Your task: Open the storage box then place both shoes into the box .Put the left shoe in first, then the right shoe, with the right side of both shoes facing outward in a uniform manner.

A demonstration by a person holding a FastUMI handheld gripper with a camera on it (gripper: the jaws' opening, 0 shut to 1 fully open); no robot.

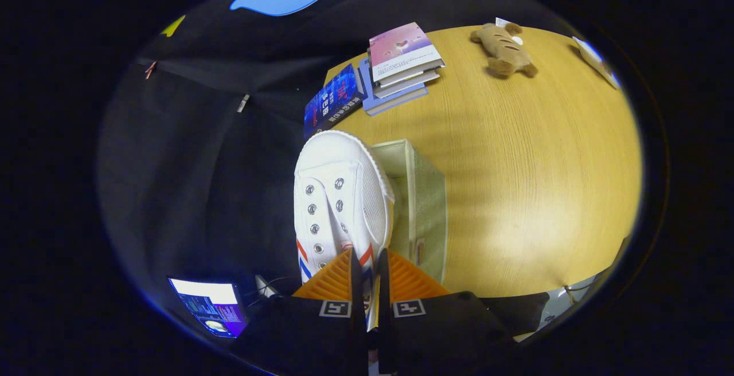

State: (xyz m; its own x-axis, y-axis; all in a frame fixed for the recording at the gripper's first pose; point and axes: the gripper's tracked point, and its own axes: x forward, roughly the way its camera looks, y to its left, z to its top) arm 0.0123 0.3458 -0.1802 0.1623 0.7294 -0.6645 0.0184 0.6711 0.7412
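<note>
Hand-held gripper [367,284] pinches a white shoe [338,198], both fingers pressed on the shoe's rear part, with only a narrow gap between them taken up by the shoe wall. Shoe extends forward from the fingers, toe away from the camera; metal eyelets visible, no laces, red and blue stripes on its side near the fingers. Shoe looks lifted clear of the worktop [516,192].

Storage box [421,204], pale fabric, sits on the wooden worktop just beside the shoe, on its right; the box's open top shows next to the shoe's toe.

Beyond the shoe, a stack of books [401,66] lies at the worktop's far edge, one dark blue book [332,101] beside it. Farther right, a brown plush toy [504,49]. Below left of the fingers, a lit screen [209,304].
</note>
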